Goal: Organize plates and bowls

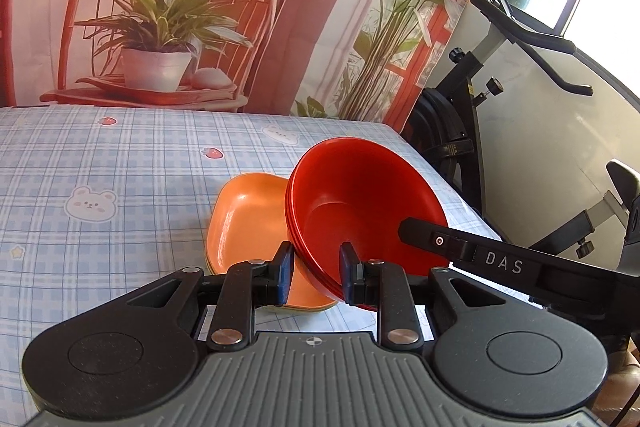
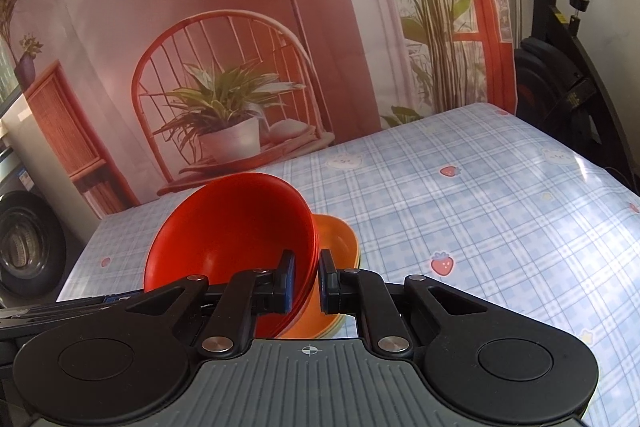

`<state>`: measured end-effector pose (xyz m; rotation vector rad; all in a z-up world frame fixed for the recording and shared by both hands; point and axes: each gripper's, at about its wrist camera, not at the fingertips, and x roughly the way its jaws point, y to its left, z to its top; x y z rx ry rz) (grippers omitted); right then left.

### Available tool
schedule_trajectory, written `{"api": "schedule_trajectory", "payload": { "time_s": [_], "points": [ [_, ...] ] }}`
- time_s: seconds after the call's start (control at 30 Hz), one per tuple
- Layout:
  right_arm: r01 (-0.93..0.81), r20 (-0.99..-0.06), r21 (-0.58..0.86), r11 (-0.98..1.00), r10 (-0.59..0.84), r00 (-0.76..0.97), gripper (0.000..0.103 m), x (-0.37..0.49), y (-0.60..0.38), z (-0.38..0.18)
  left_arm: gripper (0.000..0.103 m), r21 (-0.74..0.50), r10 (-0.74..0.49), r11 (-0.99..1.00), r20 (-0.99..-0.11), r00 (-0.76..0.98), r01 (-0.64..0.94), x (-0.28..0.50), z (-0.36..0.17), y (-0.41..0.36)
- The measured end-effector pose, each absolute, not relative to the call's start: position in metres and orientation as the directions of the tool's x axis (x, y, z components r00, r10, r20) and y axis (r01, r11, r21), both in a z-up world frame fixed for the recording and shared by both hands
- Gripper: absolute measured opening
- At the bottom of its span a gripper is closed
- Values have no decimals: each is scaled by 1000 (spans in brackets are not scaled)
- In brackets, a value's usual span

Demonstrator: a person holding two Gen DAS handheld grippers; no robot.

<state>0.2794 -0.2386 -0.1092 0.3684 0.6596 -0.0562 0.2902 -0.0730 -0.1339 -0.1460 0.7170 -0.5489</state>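
A stack of red bowls (image 1: 360, 203) is tilted over a stack of orange plates (image 1: 244, 219) on the checked tablecloth. My left gripper (image 1: 316, 271) is shut on the near rim of the red bowl stack, one finger inside and one outside. My right gripper (image 2: 308, 279) is shut on the opposite rim of the same red bowls (image 2: 232, 235), with the orange plates (image 2: 336, 239) just behind and beneath. The right gripper's black body shows in the left wrist view (image 1: 500, 259).
The table (image 1: 100, 163) carries a blue checked cloth with bears and strawberries. An exercise bike (image 1: 520, 75) stands past the table's right edge. A printed backdrop hangs behind the table. A washing machine (image 2: 24, 243) stands at the left.
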Motion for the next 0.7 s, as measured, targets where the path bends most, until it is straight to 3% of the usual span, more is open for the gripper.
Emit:
{"api": "schedule_trajectory", "payload": {
  "time_s": [0.7],
  "points": [
    [218,-704,262,940,32,709,11,345,-222,-151,25,-216,-461,872,-663,589,440,342,-158,-75]
  ]
}}
